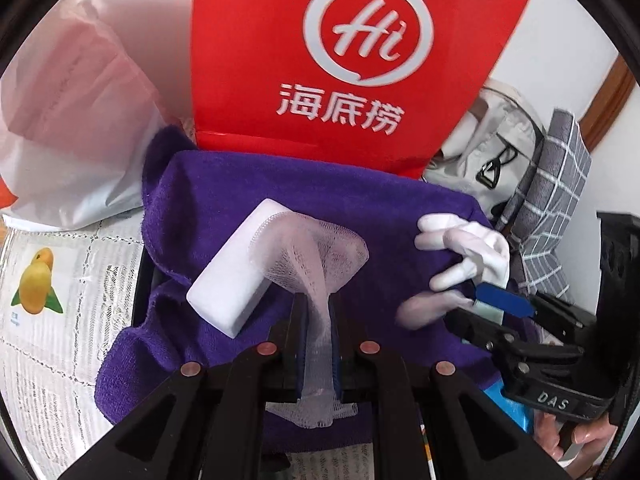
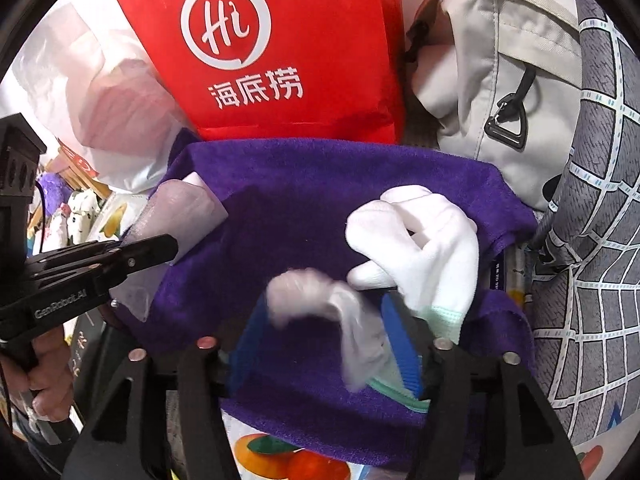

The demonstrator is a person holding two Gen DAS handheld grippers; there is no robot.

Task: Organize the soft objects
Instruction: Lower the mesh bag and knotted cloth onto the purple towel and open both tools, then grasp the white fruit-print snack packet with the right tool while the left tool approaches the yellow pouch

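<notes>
Holding the mesh sleeve clenched in our left gripper, we keep the white block resting on the purple towel. Our right gripper stands released, so the white gloves lie loose on the same towel, one between its fingers.

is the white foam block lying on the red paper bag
No, the white rectangular foam block lies on the purple terry towel, in front of the red paper bag.
</notes>
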